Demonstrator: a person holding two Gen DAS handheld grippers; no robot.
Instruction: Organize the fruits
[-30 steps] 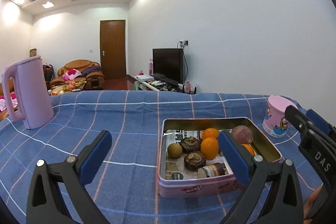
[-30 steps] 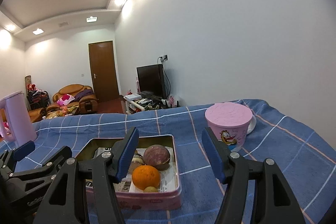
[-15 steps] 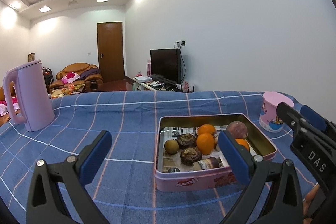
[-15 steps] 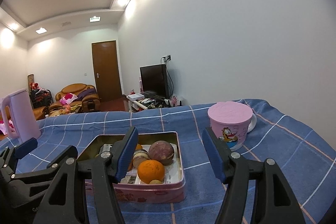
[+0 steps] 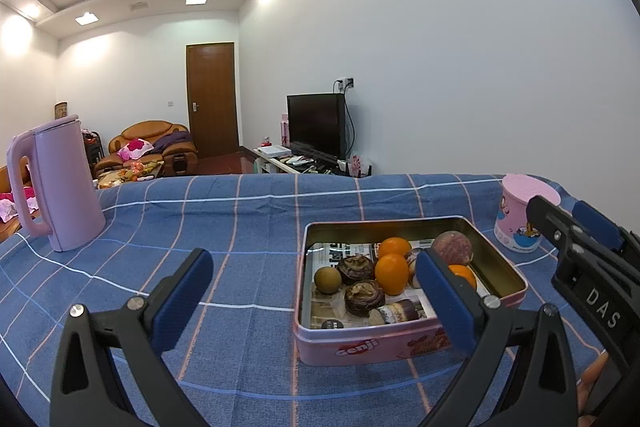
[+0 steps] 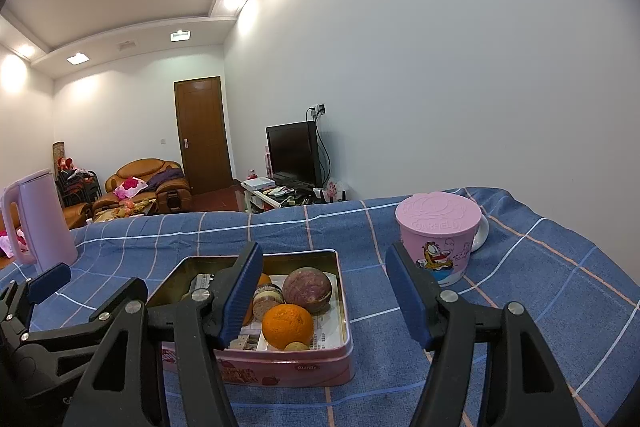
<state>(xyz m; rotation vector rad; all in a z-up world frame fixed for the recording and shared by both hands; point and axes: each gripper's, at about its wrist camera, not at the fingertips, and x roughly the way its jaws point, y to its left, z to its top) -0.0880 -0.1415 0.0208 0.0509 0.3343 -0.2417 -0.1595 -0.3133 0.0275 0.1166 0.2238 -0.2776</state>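
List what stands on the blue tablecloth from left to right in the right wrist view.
Pink kettle → pink tin of fruit → pink lidded Garfield mug.

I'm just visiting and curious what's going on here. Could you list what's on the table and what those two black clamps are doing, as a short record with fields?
Table cover: blue checked cloth
Tin: pink, open, lined with printed paper
In the tin: oranges, a round purple fruit, a small greenish-brown fruit, dark brown lumpy fruits
Kettle: pink, upright, far left
Cup: pink, lidded, right of the tin
Left gripper: open, empty, short of the tin
Right gripper: open, empty, short of the tin
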